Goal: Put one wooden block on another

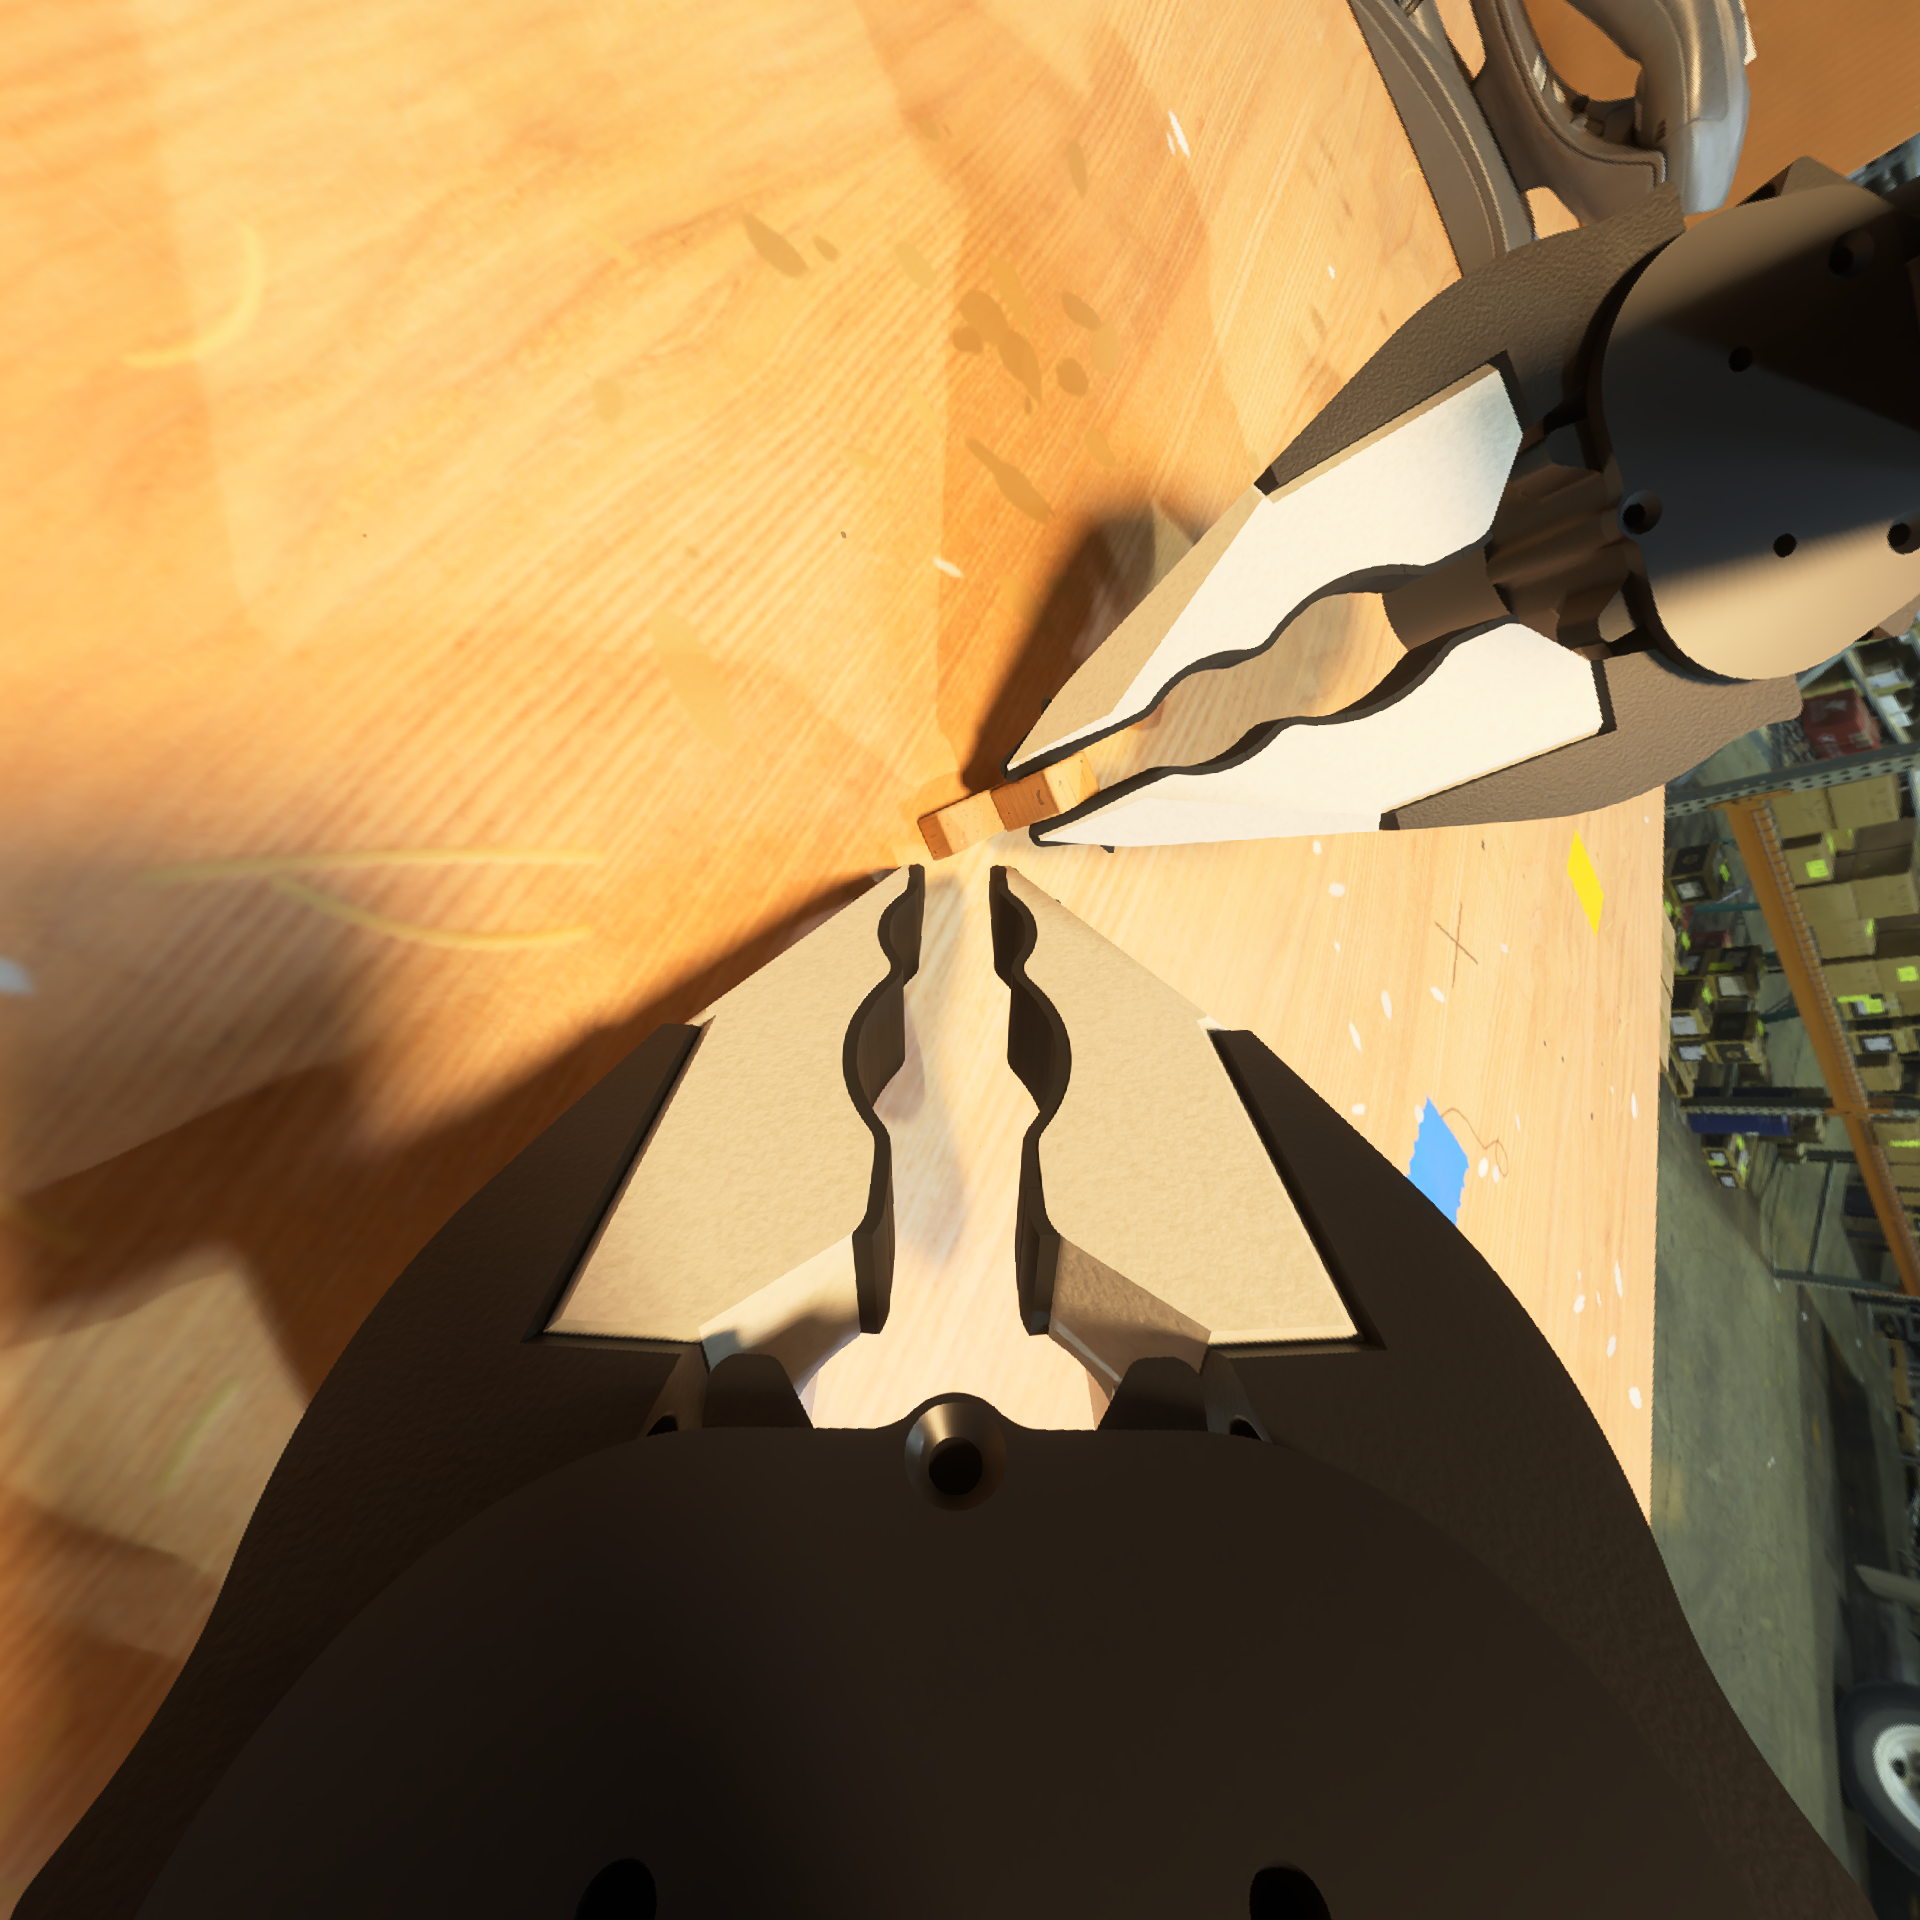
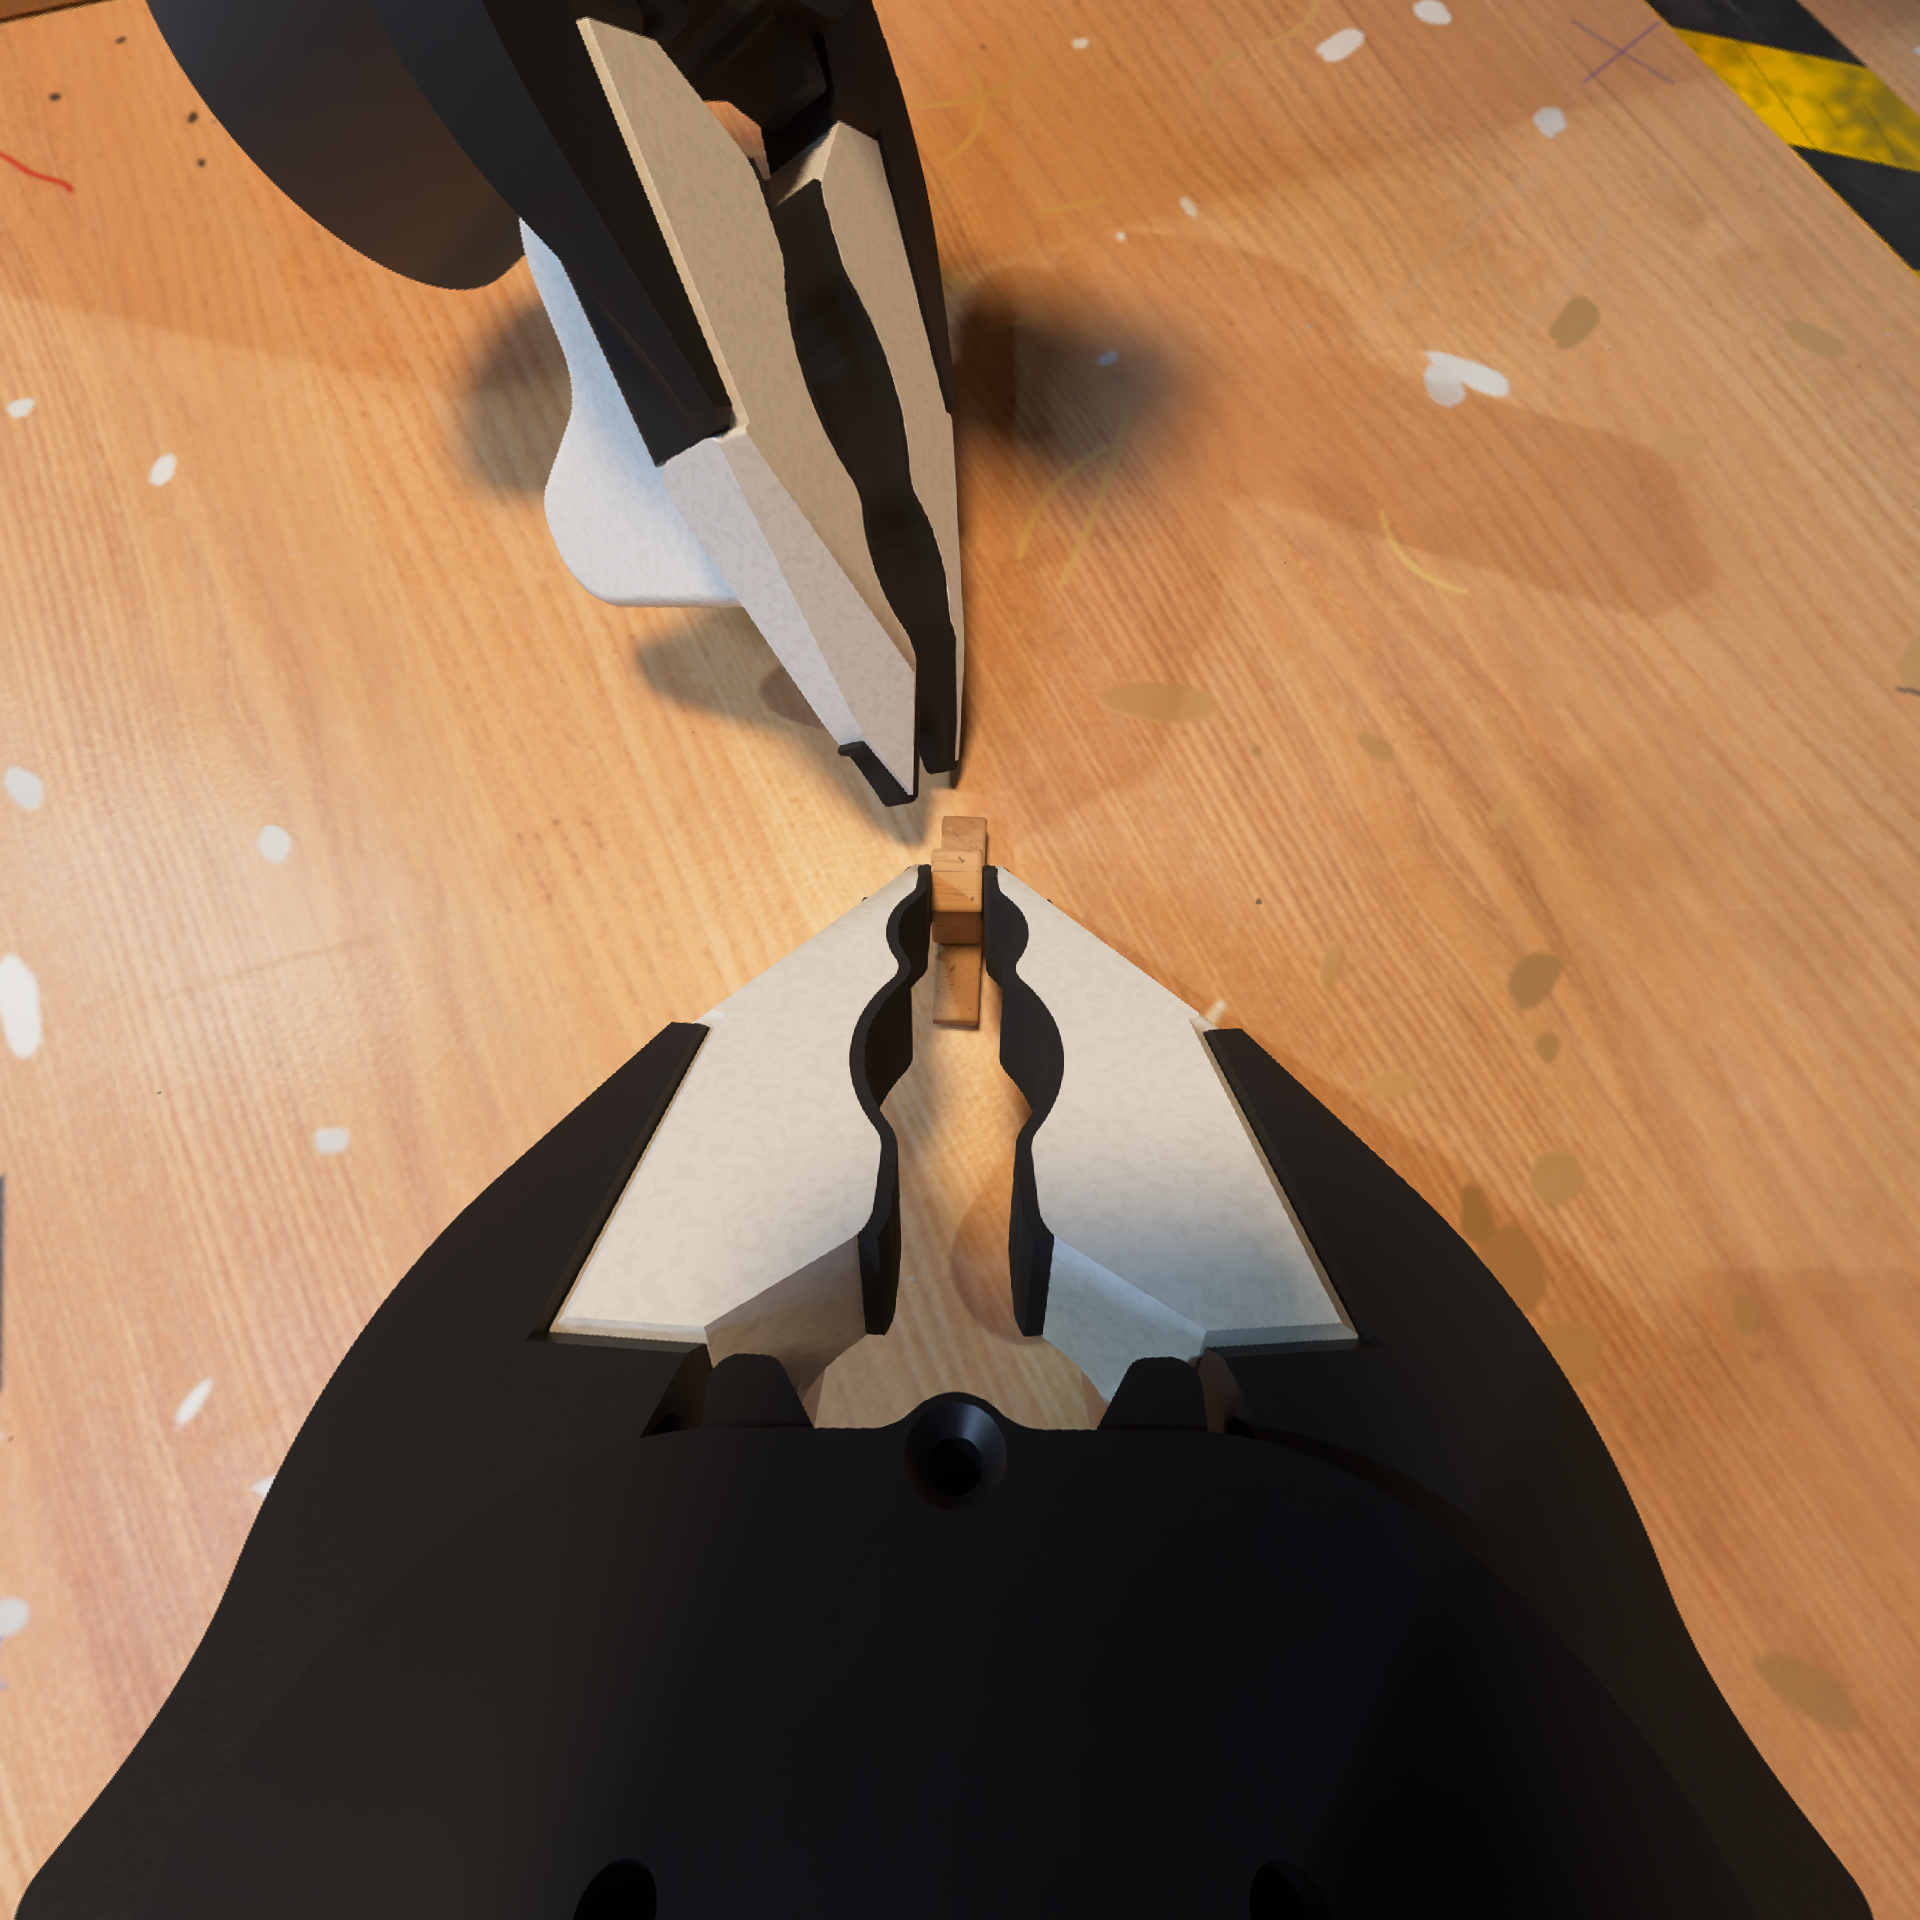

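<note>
The right gripper (image 2: 956, 883), two pale wedge-shaped fingers lined with black wavy pads, has its tips pressed against the two sides of a small, pale, oblong wooden block (image 2: 958, 899); I judge it clamped on that block, which sits on a second, similar wooden block (image 2: 957, 987) that pokes out beneath it toward the camera; both lie on the orange-brown, paint-flecked wooden table (image 2: 1351, 831). In the left wrist view the same right gripper (image 1: 1023, 805) reaches in from the upper right, and the stacked wood shows as a short bar (image 1: 997, 816) whose long axis runs out from between its tips, toward the lower left.

The left gripper (image 1: 956, 878) has its fingers a little apart and holds nothing; the stack lies just beyond its tips, near but not touching; seen from the right wrist, this left gripper (image 2: 920, 774) hangs tips-down just past the far end of the stack.

The stack's long axis lies along the right gripper's fingers, so the right gripper is the nearer one and decides the next move; to my eye the placing looks nearly done, and what remains is to part those fingers and draw straight back without dragging the upper block off.
</note>
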### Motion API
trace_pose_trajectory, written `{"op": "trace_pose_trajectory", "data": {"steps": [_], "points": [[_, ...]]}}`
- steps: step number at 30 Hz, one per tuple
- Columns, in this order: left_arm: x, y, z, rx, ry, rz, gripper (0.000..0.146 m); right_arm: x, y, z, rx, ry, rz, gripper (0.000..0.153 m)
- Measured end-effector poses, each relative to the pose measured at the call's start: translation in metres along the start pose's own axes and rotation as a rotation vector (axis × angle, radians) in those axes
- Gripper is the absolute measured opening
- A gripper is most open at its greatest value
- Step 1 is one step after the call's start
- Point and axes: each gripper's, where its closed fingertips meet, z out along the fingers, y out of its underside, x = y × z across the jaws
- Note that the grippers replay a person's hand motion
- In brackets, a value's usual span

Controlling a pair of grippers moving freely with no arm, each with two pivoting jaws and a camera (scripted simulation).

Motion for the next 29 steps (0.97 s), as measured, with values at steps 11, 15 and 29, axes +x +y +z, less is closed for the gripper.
{"op": "trace_pose_trajectory", "data": {"steps": [11, 15, 29], "points": [[0.000, 0.000, 0.000, -0.001, 0.006, -0.006, 0.012, 0.001, 0.001, -0.001, -0.009, 0.011, -0.016, 0.009], [0.000, 0.000, 0.000, -0.001, 0.009, -0.012, 0.012, 0.005, 0.007, -0.007, -0.016, 0.004, -0.072, 0.032], [-0.001, 0.000, 0.000, 0.000, 0.017, -0.021, 0.012, 0.001, 0.012, 0.000, -0.041, -0.043, -0.032, 0.030]]}}
